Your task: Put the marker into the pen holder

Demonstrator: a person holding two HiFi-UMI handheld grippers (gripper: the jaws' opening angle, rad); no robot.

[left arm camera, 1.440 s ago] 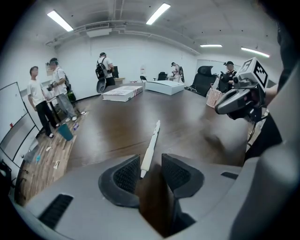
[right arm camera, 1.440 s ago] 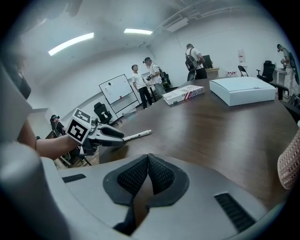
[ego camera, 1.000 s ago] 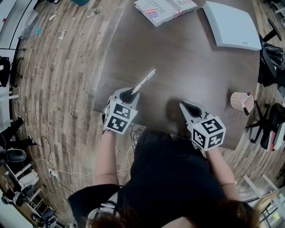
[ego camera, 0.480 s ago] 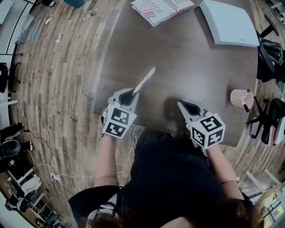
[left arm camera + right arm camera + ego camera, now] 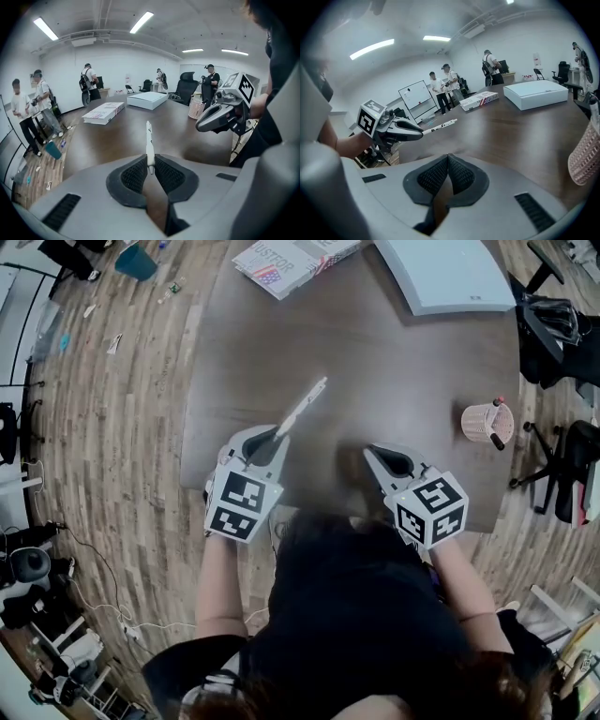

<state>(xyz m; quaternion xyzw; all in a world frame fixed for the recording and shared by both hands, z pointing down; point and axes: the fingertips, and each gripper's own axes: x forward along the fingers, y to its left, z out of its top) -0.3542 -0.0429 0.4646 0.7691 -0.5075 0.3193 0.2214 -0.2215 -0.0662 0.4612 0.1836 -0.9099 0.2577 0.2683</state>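
One slim white marker [image 5: 302, 407] sticks out of the left gripper [image 5: 272, 439], whose jaws are nearly closed and pinch its near end, above the dark wooden tabletop [image 5: 375, 362]. The right gripper [image 5: 375, 454] has its jaws pressed together with nothing in them. One pink mesh pen holder [image 5: 480, 422] stands at the tabletop's right edge. At the far end lie one flat white box [image 5: 445, 273] and one book [image 5: 281, 259] printed "JUSTFOR".

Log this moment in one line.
left gripper: shut on marker | right gripper: shut, empty | holder: at right, marker not in yet
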